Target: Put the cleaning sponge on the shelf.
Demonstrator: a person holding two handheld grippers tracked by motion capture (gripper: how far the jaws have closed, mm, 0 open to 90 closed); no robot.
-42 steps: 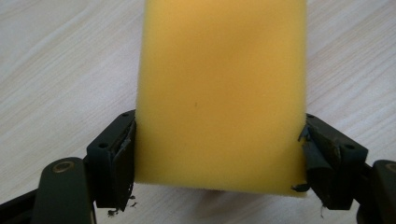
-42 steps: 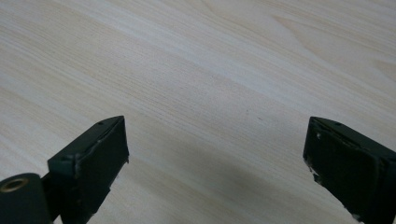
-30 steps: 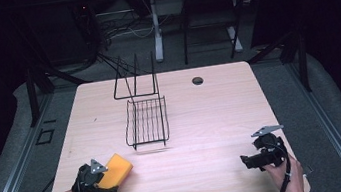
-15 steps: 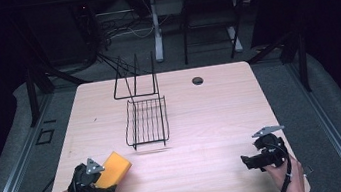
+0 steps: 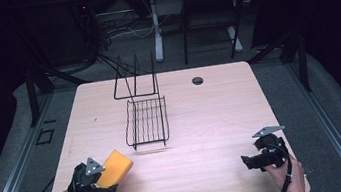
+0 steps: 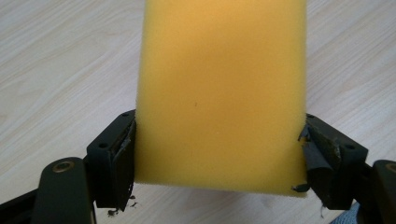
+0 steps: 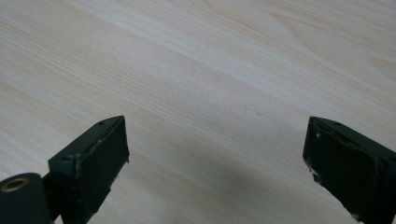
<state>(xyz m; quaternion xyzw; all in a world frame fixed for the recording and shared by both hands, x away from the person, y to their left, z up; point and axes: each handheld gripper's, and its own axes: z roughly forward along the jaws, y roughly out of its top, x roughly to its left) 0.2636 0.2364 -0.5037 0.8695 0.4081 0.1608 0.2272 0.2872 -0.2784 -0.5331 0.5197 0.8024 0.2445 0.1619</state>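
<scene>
- Spanning most of the high view, the pale wooden table [image 5: 212, 120] carries everything; a small dark round hole [image 5: 197, 80] sits near its far edge, right of centre.
- Black wire rack [image 5: 147, 122] lies on the far-left half of the table, its flat grid section pointing toward the person and its upright loops at the far end. Nothing rests in it.
- Yellow sponge [image 5: 114, 168] is at the near-left corner of the table, well short of the rack, tilted with its far end raised.
- Left gripper [image 5: 101, 181] has the sponge clamped between its jaws. In the left gripper view the sponge [image 6: 219, 93] runs away from the camera, and both pads [image 6: 122, 158] press on its long sides near the near end. The foam edge looks slightly pinched at the right pad. Bare wood grain shows on either side of the sponge.
- Right gripper [image 5: 246, 160] rests low at the near-right corner, well apart from the sponge and the rack. In the right gripper view its jaws stand wide apart with only bare table [image 7: 210, 93] between them; it holds nothing.
- Person's hands enter from the bottom edge, one behind each gripper.
</scene>
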